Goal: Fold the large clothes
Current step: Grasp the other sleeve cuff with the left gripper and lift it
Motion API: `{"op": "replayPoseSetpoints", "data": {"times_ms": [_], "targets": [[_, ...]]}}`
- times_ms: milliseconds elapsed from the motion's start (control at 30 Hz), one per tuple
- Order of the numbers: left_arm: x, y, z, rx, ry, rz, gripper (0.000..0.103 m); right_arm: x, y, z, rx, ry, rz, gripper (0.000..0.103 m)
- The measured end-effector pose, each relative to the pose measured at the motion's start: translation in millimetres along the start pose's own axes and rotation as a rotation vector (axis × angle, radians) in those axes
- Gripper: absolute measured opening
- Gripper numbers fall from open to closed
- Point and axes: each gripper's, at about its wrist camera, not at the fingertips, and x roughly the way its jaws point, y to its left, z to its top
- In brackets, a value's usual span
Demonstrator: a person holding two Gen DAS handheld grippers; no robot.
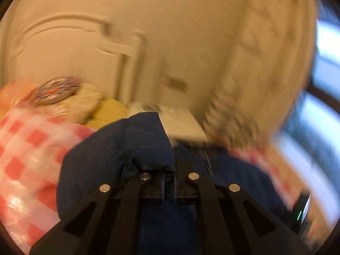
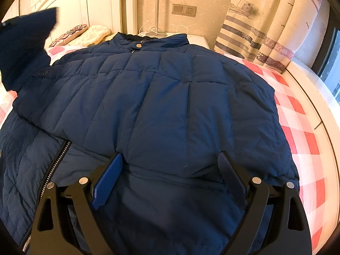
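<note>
Jacket [image 2: 161, 97] lies spread on the checked bed [image 2: 297, 110], collar toward the headboard. Your left gripper [image 1: 169, 182] is clamped on a fold of it, lifted; the bunched padding could slide out if you swing fast. Your right gripper [image 2: 170, 170] stands wide, pressing the hem, gripping nothing, so the body may drag.

- A padded navy jacket [image 2: 161, 97] covers most of the checked bedspread [image 2: 297, 114], leaving bare cloth at three o'clock.
- A lifted sleeve [image 2: 25, 42] blocks ten o'clock.
- Pillows [image 2: 93, 34], headboard [image 2: 89, 2] and curtain [image 2: 265, 27] close off twelve to two.
</note>
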Motion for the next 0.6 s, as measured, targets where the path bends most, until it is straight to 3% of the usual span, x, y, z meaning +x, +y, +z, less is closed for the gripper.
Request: {"op": "replayPoseSetpoints", "data": {"times_ms": [67,133,200,267,333,400,433,467,533,600], "targets": [[26.2,-43.2,-24.6,0.112,0.08,0.022,0.008,-0.1,0.8,0.2,0.001,0.0,0.0,0.087],[59.3,-66.8,-52.6,0.15,0.204,0.012,0.009,-0.1,0.7,0.1,0.001,0.0,0.001,0.087],[87.1,-77.2,-76.9,0.177,0.3,0.05,0.011,-0.6,0.7,-0.4,0.003,0.0,0.003,0.087],[103.2,-81.7,-94.9,0.206,0.348,0.077,0.015,-0.5,0.0,-0.5,0.007,0.0,0.008,0.087],[105.2,-82.8,-102.1,0.24,0.346,0.084,0.02,-0.3,-1.7,-0.4,0.011,0.0,0.016,0.087],[94.5,-81.6,-102.0,0.251,0.362,0.04,0.041,0.2,-2.1,-0.2,0.015,0.0,0.021,0.087],[89.6,-83.4,-101.9,0.246,0.365,0.012,0.059,0.1,-2.4,-0.4,0.017,0.0,0.022,0.087],[77.5,-84.5,-101.0,0.248,0.343,-0.005,0.068,0.1,-2.5,-0.4,0.017,0.0,0.023,0.087],[46.9,-91.0,-105.1,0.302,0.261,0.035,0.071,0.0,-2.2,-0.2,0.018,-0.001,0.024,0.087],[23.9,-93.2,-112.4,0.351,0.192,0.149,0.077,0.0,-2.2,-0.3,0.018,-0.001,0.023,0.087]]}}
